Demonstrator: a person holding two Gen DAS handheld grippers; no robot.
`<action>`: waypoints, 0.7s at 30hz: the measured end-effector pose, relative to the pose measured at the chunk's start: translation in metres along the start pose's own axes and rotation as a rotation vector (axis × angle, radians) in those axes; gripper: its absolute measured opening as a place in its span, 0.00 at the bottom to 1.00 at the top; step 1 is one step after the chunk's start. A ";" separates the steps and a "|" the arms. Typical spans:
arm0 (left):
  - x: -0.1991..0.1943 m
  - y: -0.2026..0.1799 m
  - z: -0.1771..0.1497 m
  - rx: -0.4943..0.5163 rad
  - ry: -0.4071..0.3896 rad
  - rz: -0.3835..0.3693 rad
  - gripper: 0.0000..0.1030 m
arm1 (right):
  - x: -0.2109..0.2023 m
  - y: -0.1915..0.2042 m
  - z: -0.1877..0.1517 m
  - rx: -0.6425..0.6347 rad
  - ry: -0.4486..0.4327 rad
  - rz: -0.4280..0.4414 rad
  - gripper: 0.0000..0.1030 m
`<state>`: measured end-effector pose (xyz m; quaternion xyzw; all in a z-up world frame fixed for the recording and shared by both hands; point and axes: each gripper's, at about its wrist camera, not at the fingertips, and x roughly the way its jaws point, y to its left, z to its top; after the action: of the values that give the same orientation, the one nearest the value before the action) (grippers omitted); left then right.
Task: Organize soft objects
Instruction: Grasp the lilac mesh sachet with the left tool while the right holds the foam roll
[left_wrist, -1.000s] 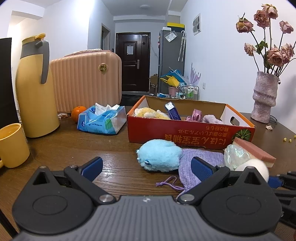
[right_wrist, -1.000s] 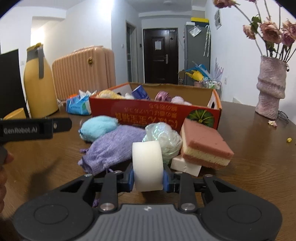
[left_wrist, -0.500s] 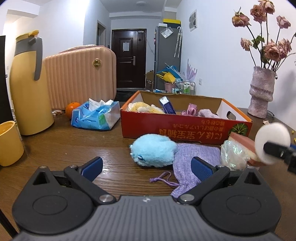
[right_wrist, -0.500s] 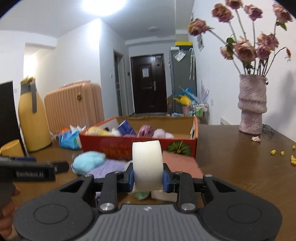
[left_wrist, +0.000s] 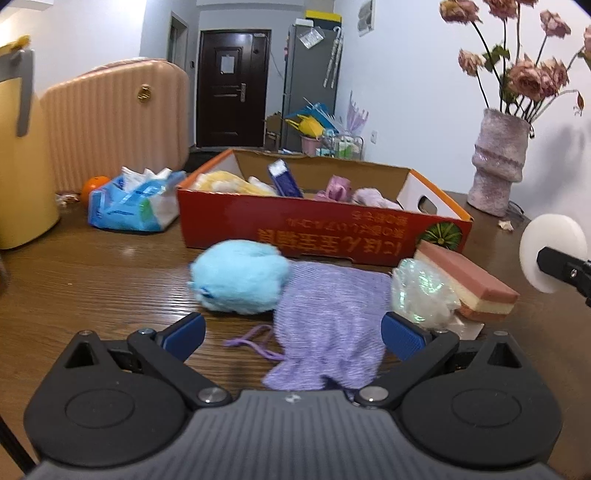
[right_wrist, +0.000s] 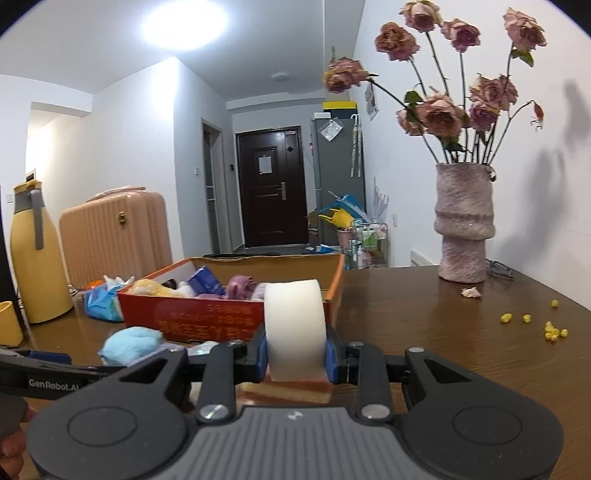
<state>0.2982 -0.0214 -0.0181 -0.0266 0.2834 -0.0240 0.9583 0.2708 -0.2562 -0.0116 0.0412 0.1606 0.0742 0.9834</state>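
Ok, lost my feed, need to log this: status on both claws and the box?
Right claw shut on white sponge, lifted. Left claw open over purple pouch. Red box ahead, path clear.

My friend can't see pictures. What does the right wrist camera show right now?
The right gripper squeezes a thick white sponge disc above a wooden table. Behind it sits a red cardboard box of soft things, with a blue plush ball in front and a vase of dried roses to the right.

The right gripper (right_wrist: 295, 356) squeezes a white sponge (right_wrist: 295, 328) above the table (right_wrist: 461, 332); the left gripper (left_wrist: 291, 334) hangs wide open.
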 end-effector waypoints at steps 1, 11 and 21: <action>0.003 -0.003 0.000 0.004 0.008 -0.002 1.00 | 0.000 -0.004 0.000 0.002 0.000 -0.007 0.28; 0.038 -0.014 0.006 -0.006 0.094 -0.003 1.00 | 0.001 -0.028 0.001 0.031 0.005 -0.051 0.28; 0.048 -0.009 0.004 -0.010 0.138 -0.026 0.99 | -0.002 -0.028 0.000 0.035 -0.002 -0.036 0.28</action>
<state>0.3400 -0.0334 -0.0405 -0.0336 0.3484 -0.0367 0.9360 0.2724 -0.2845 -0.0137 0.0556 0.1618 0.0535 0.9838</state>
